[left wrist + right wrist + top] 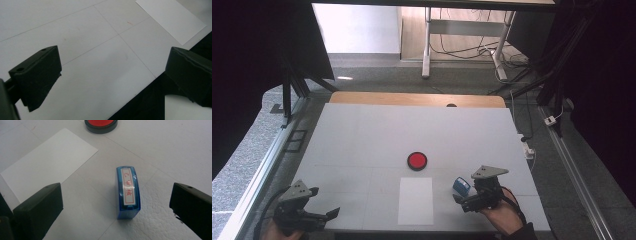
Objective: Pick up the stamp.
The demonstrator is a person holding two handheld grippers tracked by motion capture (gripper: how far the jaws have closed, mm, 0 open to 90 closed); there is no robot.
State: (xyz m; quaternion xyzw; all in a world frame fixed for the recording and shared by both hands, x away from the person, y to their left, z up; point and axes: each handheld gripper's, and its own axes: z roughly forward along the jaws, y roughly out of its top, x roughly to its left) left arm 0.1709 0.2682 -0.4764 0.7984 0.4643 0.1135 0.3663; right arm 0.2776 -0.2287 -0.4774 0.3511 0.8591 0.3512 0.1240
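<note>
Left gripper (112, 82) hanging over the near edge of the pale surface (75, 37), its fingers (37, 75) spread wide

The two black fingers rise from the lower corners with a broad gap between them and nothing in that gap. Thin seam lines cross the grey surface, meeting near the middle. A white sheet of paper (172, 17) lies flat at the upper right, one corner near the surface's edge. Beyond that edge, at the lower right, all is dark, with a small pale patch in the bottom corner

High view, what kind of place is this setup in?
Probably a lab or workshop recording station: a white table framed by metal rails, a desk frame with trailing cables behind, and a stamp, ink pad and paper laid out.
</note>
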